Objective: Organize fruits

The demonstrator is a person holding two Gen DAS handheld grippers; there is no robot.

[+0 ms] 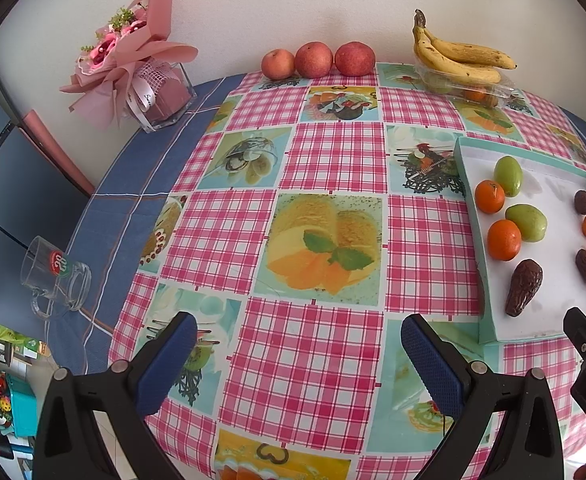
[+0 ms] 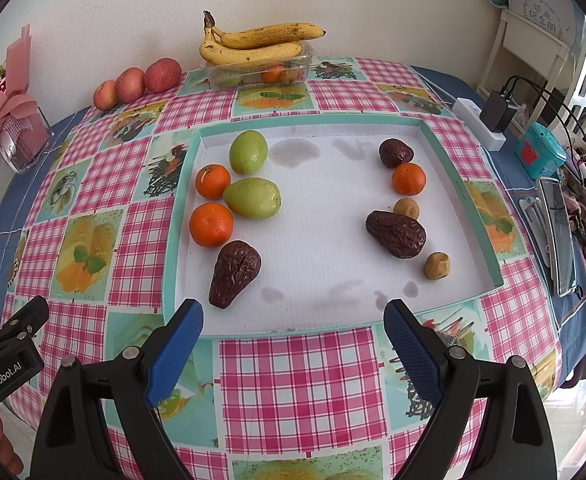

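A shallow white tray with a teal rim [image 2: 461,196] [image 1: 469,200] lies on the checked tablecloth. On its left side sit two oranges [image 2: 211,224], two green fruits [image 2: 252,198] and a dark wrinkled fruit [image 2: 235,274]. Its right side holds two more dark fruits [image 2: 396,234], one orange [image 2: 409,179] and two small tan fruits [image 2: 437,265]. My right gripper [image 2: 293,356] is open in front of the tray's near rim. Left of the tray, over the cloth, my left gripper [image 1: 299,364] is open and holds nothing.
Three red apples [image 1: 317,60] line the wall. Bananas [image 2: 253,44] rest on a clear plastic box [image 2: 259,70] of fruit. A glass mug [image 1: 55,276] and a bouquet in a glass vase [image 1: 133,68] stand at the left. A phone [image 2: 557,232], charger and clutter fill the right edge.
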